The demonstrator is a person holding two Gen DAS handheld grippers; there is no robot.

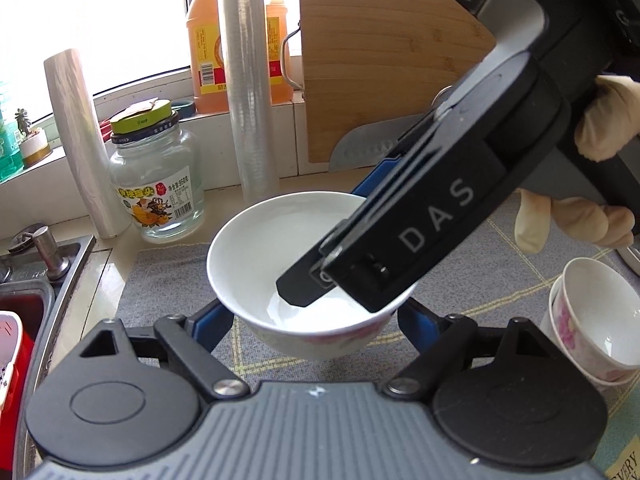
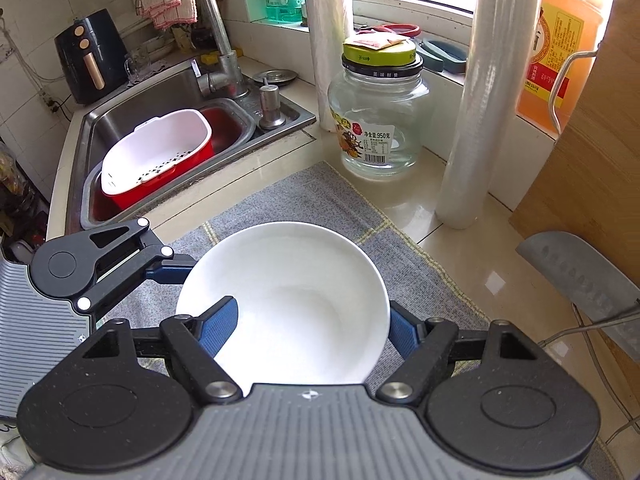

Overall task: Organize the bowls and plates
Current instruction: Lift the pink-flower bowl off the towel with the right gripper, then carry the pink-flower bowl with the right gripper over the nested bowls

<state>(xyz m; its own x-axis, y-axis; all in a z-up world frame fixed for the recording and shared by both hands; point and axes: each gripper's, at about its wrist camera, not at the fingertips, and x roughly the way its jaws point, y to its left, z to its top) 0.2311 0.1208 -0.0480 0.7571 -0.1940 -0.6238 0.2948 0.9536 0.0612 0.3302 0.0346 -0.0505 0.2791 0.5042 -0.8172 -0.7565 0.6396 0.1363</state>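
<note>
A white bowl point(image 1: 272, 248) with a pink flower print outside hangs just above the grey mat point(image 1: 168, 280). My left gripper point(image 1: 314, 320) is shut on it, a blue pad pressed on each side of its lower body. My right gripper point(image 1: 328, 240) comes down from the upper right with one finger inside the bowl and the other behind the far rim. In the right wrist view the bowl point(image 2: 300, 300) sits between the right gripper point(image 2: 310, 328) pads, which clamp its wall. The left gripper's finger point(image 2: 168, 271) touches the bowl's left side. Two stacked floral bowls point(image 1: 592, 320) lie tilted at the right.
A glass jar point(image 2: 378, 120) and two film rolls point(image 2: 476, 100) stand behind the mat. A wooden board point(image 1: 380, 80) and a cleaver point(image 2: 580, 280) lean at the right. The sink point(image 2: 120, 120) on the left holds a red and white colander point(image 2: 156, 160). A gloved hand point(image 1: 604, 120) grips the right tool.
</note>
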